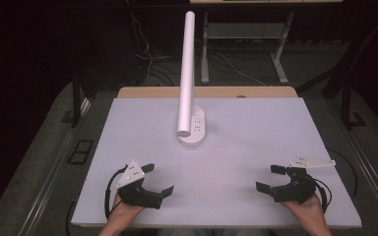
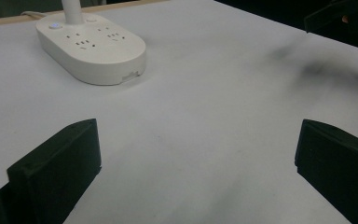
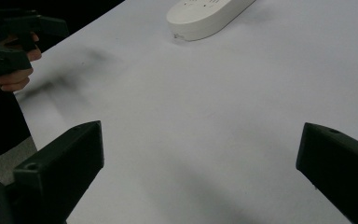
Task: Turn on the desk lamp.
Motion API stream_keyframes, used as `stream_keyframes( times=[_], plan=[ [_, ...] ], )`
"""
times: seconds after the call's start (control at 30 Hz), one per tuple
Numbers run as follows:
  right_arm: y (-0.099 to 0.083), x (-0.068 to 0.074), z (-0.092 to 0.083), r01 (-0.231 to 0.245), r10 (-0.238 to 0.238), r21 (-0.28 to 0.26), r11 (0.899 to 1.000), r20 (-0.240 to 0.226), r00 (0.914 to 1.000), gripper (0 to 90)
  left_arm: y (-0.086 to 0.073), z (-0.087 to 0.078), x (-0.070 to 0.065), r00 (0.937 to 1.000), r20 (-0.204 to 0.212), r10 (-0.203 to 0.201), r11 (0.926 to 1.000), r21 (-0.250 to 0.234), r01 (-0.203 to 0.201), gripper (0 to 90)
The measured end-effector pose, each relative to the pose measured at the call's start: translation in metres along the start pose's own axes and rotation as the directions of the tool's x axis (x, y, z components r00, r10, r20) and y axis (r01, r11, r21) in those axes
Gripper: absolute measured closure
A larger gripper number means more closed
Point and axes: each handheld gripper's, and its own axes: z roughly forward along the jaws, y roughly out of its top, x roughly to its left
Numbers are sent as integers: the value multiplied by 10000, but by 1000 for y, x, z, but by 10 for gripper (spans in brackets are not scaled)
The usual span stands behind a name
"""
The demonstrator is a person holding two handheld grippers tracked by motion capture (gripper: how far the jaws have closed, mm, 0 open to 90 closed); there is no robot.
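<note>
Lamp base: white, oval, flat-topped, standing on the white table at its centre line, toward the far half. One white tubular arm rises from the base and leans toward you in the high view. Count: one lamp, two grippers, one table.

Your left gripper rests at the near left of the table, jaws spread wide with bare table surface between them. Your right gripper rests at the near right, jaws likewise spread wide and holding nothing. Both are well apart from the base, and each carries a grey three-cornered plate.

The left gripper view shows the base close up: socket holes in rows on its top face, a round button near the far end, and the foot of the arm. It also shows your right gripper at the upper right edge. The right gripper view shows the near end of the base and your left gripper with fingers wrapped around it; dark smudges mark the table there
</note>
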Motion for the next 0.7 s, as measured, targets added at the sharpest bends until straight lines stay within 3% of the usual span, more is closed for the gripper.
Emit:
stream_keyframes(
  times=[0.7],
  plan=[
    [19,0,6,97,-83,760,9971,-186,9998,2,0,0,-1,10000,-40,-2,10000,-7,2,0]
  ],
)
